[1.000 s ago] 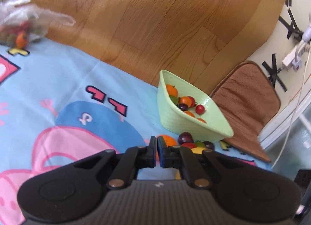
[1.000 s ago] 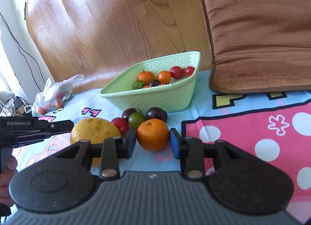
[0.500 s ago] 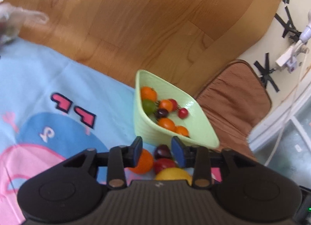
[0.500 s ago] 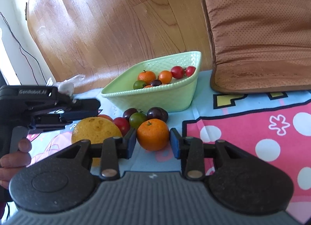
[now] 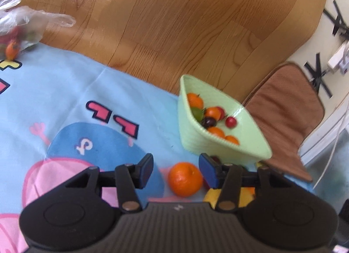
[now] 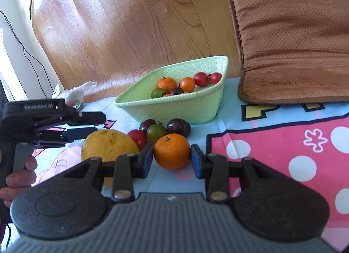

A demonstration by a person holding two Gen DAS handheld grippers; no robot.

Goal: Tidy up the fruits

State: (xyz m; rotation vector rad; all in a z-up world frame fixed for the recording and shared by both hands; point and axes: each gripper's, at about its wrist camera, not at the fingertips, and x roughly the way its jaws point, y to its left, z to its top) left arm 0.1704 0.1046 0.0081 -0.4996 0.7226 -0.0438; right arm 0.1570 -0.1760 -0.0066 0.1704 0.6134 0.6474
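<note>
My right tongs straddle the orange on the mat, pads at its sides, contact unclear. The right view alone shows my left tongs from outside, over the yellow fruit. The left view shows those tongs opening, an orange between them untouched, near the green basket.

Bright daylight, sheen on the wooden floor; motion-blurred in the left wrist view, sharper in the right; fisheye bending at edges.
</note>
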